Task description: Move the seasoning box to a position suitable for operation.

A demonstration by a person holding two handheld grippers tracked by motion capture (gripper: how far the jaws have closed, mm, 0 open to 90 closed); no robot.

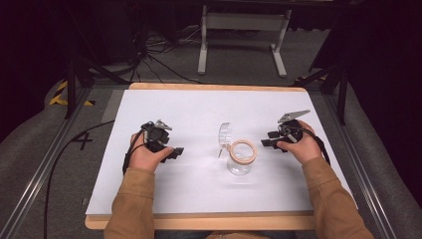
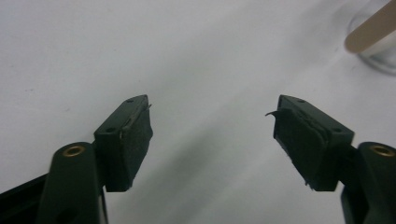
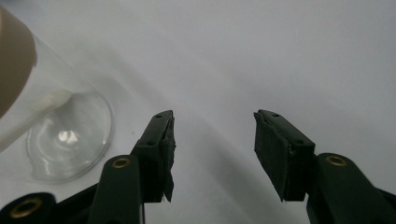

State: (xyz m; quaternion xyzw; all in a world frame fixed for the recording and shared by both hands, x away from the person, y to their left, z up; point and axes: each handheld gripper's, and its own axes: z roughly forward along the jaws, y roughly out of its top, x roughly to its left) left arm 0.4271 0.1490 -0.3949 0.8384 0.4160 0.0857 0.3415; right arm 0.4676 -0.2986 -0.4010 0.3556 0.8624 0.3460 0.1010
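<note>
A clear glass jar with a tan rubber ring at its mouth stands upright in the middle of the white table; its hinged glass lid lies open behind it. In the right gripper view the jar sits at the left, base on the table. In the left gripper view the jar's rim peeks in at the top right. My left gripper rests to the jar's left, open and holding nothing. My right gripper rests to the jar's right, open too, with nothing between its pads.
The white sheet covers a wooden tabletop with bare room all round the jar. Black rails run along both sides. Beyond the far edge are cables and a white frame on the floor.
</note>
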